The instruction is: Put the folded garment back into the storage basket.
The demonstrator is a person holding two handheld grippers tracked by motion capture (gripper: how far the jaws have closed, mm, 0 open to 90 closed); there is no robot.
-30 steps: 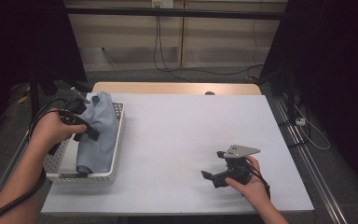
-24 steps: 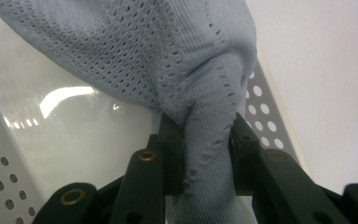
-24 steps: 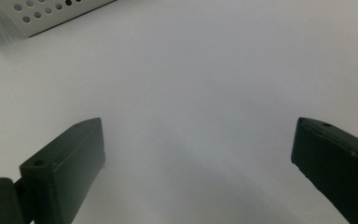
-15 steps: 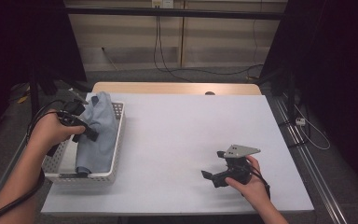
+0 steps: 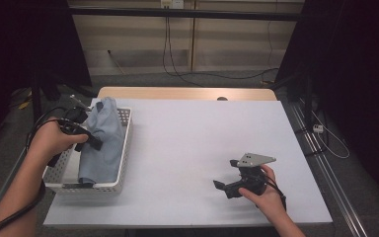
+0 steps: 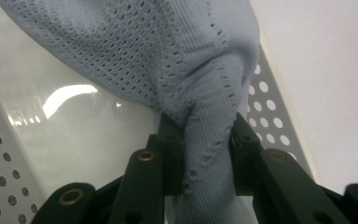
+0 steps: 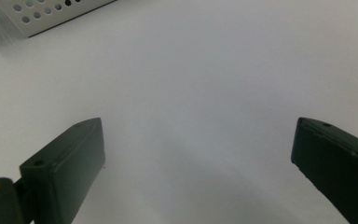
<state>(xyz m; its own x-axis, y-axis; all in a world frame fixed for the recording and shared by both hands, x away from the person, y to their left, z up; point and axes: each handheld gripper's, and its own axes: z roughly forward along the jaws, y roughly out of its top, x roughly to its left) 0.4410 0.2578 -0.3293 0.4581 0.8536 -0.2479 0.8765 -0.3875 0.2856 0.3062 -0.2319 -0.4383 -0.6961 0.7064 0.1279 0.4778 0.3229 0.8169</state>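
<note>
At the left edge of the table: a white perforated basket (image 5: pixel 123 148) is set on the white tabletop (image 5: pixel 187 148), with a light blue knitted cloth (image 5: pixel 101 140) draped in and over it.
Cloth: its upper part is lifted above the basket rim, while its lower part is hung down into the basket; in the left gripper view a bunched fold of the cloth (image 6: pixel 205 135) is seen between the two black jaws.
Left gripper (image 5: pixel 81 133): it is held over the basket, and its jaws are closed onto the cloth fold, pressed against it from both sides.
Basket interior: a pale, glossy floor and a wall (image 6: pixel 272 116) punched with round holes are seen behind the cloth.
Right gripper (image 5: pixel 227 187): it is rested low on the tabletop near the front right, well apart from the basket, and is pointed toward the basket.
Right jaws: they are spread wide, and nothing is held between them; bare tabletop (image 7: pixel 191 93) is seen in the gap.
Far corner: a corner of the basket (image 7: pixel 42 14) is seen at the upper left of the right gripper view.
</note>
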